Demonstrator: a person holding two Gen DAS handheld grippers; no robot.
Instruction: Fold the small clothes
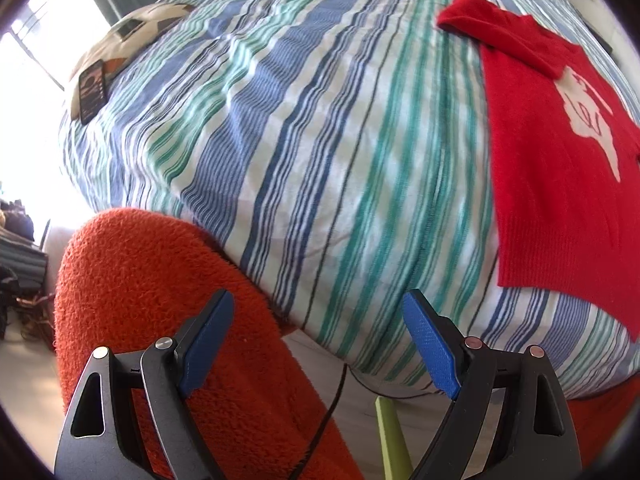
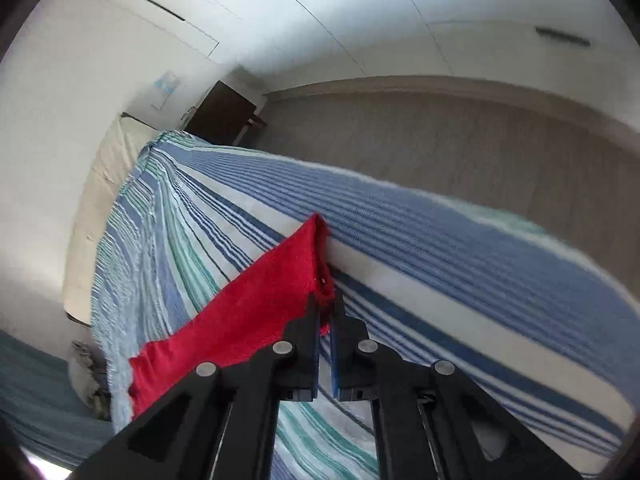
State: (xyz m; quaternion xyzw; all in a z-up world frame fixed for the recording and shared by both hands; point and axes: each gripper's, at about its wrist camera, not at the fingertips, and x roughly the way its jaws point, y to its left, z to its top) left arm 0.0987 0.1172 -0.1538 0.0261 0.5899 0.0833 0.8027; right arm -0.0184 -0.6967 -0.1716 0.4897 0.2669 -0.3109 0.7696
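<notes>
Gripping: right gripper (image 2: 325, 316) has its jaws closed on an edge of the red sweater (image 2: 256, 300), a pinch of knit bunched between the pads.
Left gripper: left gripper (image 1: 320, 344) jaws wide apart, nothing between them, hanging over the near edge of the bed (image 1: 280, 160), apart from the sweater.
Near clutter: orange fuzzy fabric (image 1: 132, 280) sits under the left jaws, looks like clothing on the person; black cable (image 1: 332, 400) trails beside it.
Garment: sweater lies mostly flat on the striped bedcover, to the right in the left wrist view, white motif (image 1: 588, 116) facing up, 1 sleeve (image 1: 492, 28) stretched toward the far side.
Far items: phone (image 1: 93, 90) rests on a patterned pillow (image 1: 132, 36) at the far corner, well apart from the sweater.
Step (judged): start of a fold, 1 edge gripped, the other side not yet picked up.
Risk 1: pinch looks shallow, so the knit could slip out on a fast lift.
Risk 2: pulling with 1 gripper only would drag and skew the sweater, giving a crooked fold.
Risk 3: bedcover could get caught in the pinch and lift with it; cannot tell from here.
Risk 4: left jaws could snag the orange fabric or cable when reaching.
</notes>
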